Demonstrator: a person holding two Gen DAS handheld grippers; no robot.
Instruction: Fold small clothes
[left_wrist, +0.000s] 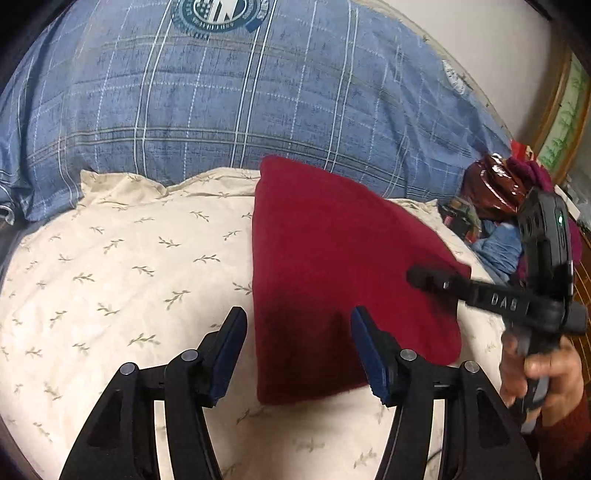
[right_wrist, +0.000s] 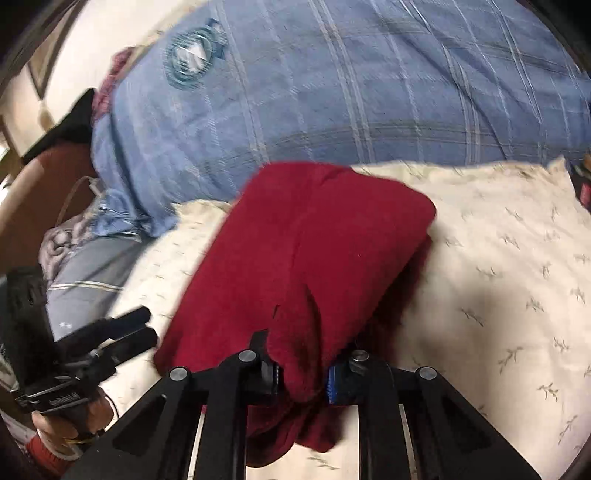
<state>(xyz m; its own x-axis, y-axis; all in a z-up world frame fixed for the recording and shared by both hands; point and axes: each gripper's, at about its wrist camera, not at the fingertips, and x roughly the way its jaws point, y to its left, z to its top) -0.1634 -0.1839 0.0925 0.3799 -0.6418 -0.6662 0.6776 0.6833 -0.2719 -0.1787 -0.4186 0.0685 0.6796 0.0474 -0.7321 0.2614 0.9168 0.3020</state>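
Red garment, part-folded on bed: right claw clamped on its near edge, left claw open, empty; advise carrying edge across squarely.

My left hand-held gripper hangs with its jaws spread wide, holding nothing. My right hand-held gripper is clamped with both pads biting in, and my right hand grips its handle.

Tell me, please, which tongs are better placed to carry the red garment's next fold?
Right. The right tongs are shut on a bunched edge of the red garment; the left tongs hang open above its near edge on the cream leaf-print bedding, gripping nothing.
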